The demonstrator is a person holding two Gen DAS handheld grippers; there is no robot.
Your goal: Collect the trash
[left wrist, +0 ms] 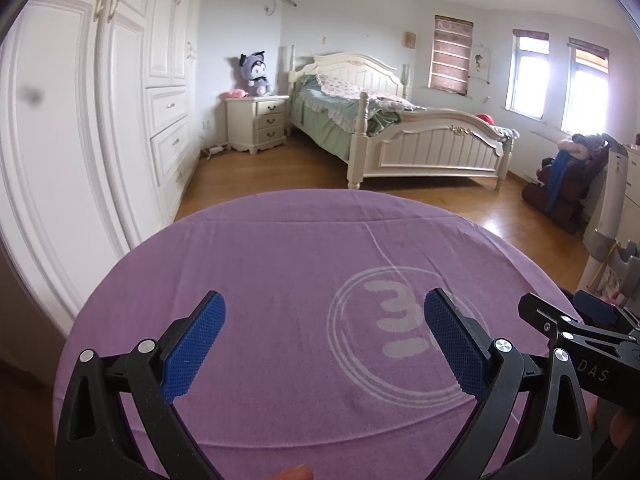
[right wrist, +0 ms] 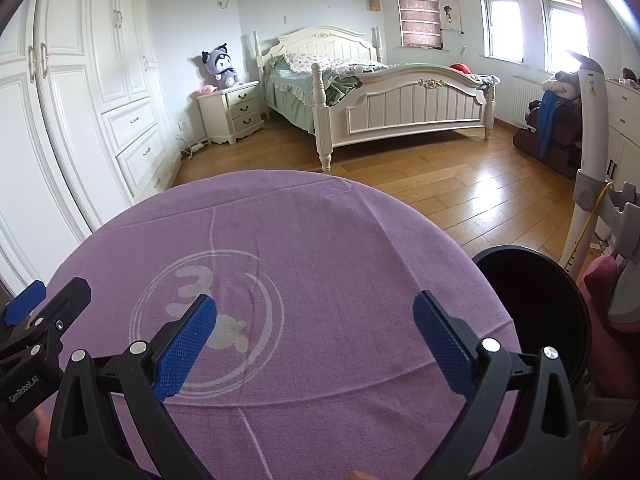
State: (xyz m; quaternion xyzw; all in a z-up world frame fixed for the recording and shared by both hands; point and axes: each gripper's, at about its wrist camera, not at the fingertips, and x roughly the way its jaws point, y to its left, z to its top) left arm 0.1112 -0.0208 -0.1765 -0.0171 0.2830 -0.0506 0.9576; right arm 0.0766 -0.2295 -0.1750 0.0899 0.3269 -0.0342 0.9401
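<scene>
My left gripper (left wrist: 325, 305) is open and empty over a table covered with a purple cloth (left wrist: 280, 264). My right gripper (right wrist: 315, 307) is open and empty over the same purple cloth (right wrist: 320, 240). A black round bin (right wrist: 536, 312) stands at the table's right edge, to the right of the right gripper; its inside is dark. The right gripper shows at the right edge of the left wrist view (left wrist: 568, 312), and the left gripper at the left edge of the right wrist view (right wrist: 40, 312). No trash shows on the cloth.
A white printed circle with a "3" marks the cloth (left wrist: 384, 320). A white wardrobe (left wrist: 80, 120) stands on the left. A bed (right wrist: 380, 92) and nightstand (right wrist: 232, 112) stand across the wood floor. A white stand (right wrist: 588, 152) and piled clothes (right wrist: 552, 120) are on the right.
</scene>
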